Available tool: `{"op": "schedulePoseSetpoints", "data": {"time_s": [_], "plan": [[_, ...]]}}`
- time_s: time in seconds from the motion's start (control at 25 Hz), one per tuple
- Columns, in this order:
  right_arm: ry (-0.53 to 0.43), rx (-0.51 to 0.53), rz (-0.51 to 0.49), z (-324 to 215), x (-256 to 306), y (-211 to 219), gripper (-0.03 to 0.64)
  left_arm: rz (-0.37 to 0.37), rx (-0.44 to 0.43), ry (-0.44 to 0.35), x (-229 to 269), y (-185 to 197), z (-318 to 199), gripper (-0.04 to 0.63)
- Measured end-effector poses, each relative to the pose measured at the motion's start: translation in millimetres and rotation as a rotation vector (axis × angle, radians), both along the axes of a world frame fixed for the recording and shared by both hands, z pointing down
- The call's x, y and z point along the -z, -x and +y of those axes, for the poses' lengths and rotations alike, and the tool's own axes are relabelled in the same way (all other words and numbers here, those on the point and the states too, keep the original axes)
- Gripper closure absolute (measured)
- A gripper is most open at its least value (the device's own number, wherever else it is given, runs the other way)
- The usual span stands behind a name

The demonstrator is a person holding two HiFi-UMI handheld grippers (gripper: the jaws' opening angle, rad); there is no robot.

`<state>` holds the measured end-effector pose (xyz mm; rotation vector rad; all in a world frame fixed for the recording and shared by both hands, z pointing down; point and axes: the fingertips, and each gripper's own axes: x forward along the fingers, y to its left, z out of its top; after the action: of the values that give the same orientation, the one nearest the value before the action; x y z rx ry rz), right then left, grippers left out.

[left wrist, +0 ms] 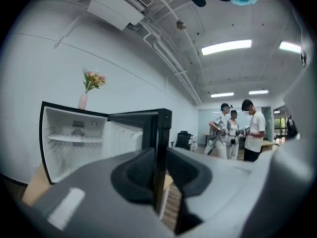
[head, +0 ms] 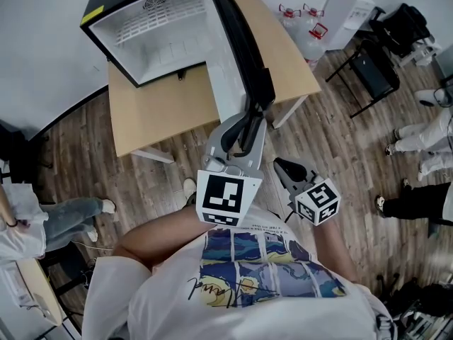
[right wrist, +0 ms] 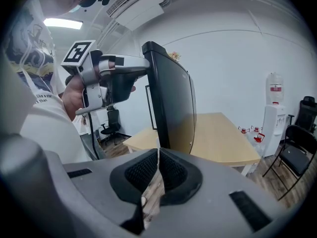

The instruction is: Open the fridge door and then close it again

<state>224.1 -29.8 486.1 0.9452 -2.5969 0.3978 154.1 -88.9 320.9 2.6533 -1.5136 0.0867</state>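
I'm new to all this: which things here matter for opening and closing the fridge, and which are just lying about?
In the job: fridge, fridge door, left hand-held gripper.
Just lying about: flower vase, water jugs, black chair.

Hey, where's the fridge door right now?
In the head view the fridge door stands swung open at top centre, right of the fridge on the table, its free edge between the left hand-held gripper's jaws.
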Motion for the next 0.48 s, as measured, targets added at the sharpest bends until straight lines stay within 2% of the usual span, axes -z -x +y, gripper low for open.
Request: {"op": "schedulePoseSetpoints", "data": {"time_s": [0.48], "plan": [[-0.002, 0.008, -0.005, -1.6, 0.8, 0.3, 0.597, 0.003, -0.002, 0.000, 0.7, -2.6, 1.4, 0.514]]}}
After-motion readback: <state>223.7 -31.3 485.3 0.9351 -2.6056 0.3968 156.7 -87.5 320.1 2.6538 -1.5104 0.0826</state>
